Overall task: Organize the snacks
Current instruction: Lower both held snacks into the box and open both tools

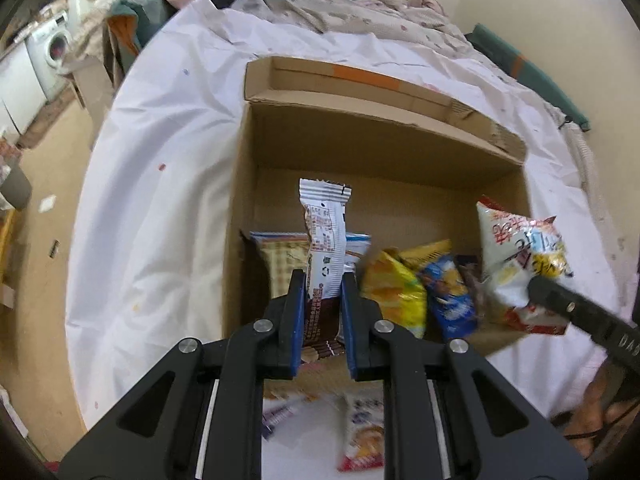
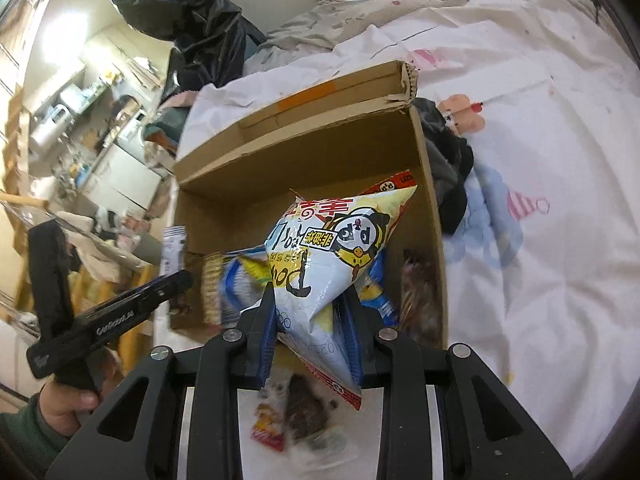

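Left gripper (image 1: 322, 280): jaws closed tight on the lower part of a slim brown-and-white snack bar wrapper (image 1: 325, 256), which stands upright between the blue pads with its crimped top end free.
Right gripper (image 2: 310, 300): jaws partly closed, pinching the lower corner of a puffed white-and-yellow chip bag (image 2: 340, 248) printed with a panda; the bag bulges above the fingers.
Position of held items: both hang over the near edge of the open cardboard box (image 1: 280, 152), the wrapper toward its left side, the chip bag toward its right.
Box contents: a checked biscuit pack (image 1: 280, 264) stands against the left wall; a yellow packet (image 1: 394, 292) and a blue packet (image 1: 450, 292) lie beside it along the near side.
Loose snacks: a few packets (image 1: 362, 436) lie on the white sheet (image 1: 160, 200) in front of the box, blurred.
Surroundings: the box sits on a bed; rumpled bedding (image 1: 340, 12) lies beyond it.
Person: a hand (image 2: 68, 400) with a green sleeve grips the left gripper's handle.
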Motion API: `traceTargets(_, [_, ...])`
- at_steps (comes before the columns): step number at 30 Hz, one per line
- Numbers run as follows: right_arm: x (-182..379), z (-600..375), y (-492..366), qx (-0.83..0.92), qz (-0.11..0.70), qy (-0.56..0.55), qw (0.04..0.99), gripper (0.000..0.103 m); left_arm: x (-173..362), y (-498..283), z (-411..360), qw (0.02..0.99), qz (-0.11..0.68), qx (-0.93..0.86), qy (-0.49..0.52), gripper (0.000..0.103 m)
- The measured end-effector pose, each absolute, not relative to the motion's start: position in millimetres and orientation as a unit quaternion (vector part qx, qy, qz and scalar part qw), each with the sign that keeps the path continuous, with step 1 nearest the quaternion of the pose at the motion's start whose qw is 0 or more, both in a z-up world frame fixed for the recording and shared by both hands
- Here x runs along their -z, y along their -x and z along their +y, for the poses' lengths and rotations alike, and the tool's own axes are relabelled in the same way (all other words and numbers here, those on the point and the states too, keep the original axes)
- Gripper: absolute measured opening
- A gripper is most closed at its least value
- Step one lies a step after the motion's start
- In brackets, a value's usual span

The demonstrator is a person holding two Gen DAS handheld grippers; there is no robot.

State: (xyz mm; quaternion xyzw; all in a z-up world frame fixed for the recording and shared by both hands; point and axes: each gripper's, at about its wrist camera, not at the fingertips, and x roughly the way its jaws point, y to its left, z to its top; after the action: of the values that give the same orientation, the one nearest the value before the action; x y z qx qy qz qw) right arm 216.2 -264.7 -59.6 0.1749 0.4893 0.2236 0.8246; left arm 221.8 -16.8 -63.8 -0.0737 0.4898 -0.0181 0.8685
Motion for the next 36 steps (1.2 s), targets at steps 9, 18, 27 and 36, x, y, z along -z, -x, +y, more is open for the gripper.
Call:
traceTargets(9, [74, -261, -222, -0.212, 0.504, -0.172, 0.819, 0.031, 75, -230, -25, 0.857, 0.507, 0.043, 0.083, 0.015])
traceTargets(18, [88, -247, -226, -0.215, 0.531, -0.161, 0.804, 0.031, 77, -232, -25, 0.852, 0.515, 0.040, 0.087, 0.015])
traceTargets(27, [85, -249, -225, -0.209, 0.529, -0.157, 0.808, 0.035, 74, -228, -27, 0.856, 0.510, 0.039, 0.082, 0.018])
traceTargets(36, [70, -256, -217, -0.167, 0.488, -0.142, 0.845, 0.083, 65, -218, -29, 0.867, 0.492, 0.040, 0.068, 0.080])
